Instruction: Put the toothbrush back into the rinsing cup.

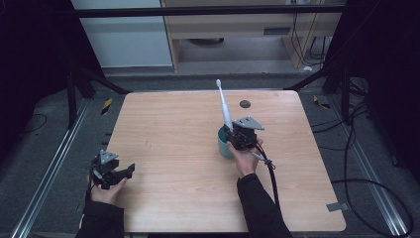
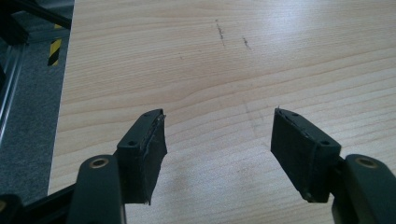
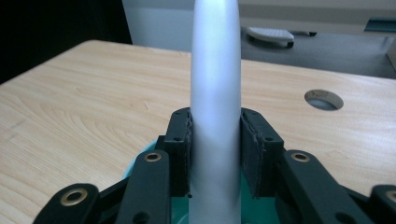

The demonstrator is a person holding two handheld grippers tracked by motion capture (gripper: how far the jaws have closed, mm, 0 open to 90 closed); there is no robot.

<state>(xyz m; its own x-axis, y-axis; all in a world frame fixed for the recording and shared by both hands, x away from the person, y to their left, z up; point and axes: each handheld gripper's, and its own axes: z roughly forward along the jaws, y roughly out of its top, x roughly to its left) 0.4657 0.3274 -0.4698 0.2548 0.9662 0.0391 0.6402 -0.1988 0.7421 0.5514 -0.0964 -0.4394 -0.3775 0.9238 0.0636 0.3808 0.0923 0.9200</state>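
The right hand-held gripper (image 1: 236, 135) is clamped on the white electric toothbrush (image 1: 224, 106), its two pads pressed against the handle's sides. The toothbrush stands nearly upright, rising above the jaws with its head uppermost, and its lower end sits in the teal cup (image 1: 224, 147) directly beneath the jaws. The left hand-held gripper (image 1: 130, 168), well apart to that gripper's left at the bench (image 1: 173, 129) edge, has its jaws spread wide around nothing, bare wood between them.

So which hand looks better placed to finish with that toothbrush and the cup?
The right. Its tongs are shut on the toothbrush, standing in the teal cup. The left tongs are open over bare table, far from the cup.
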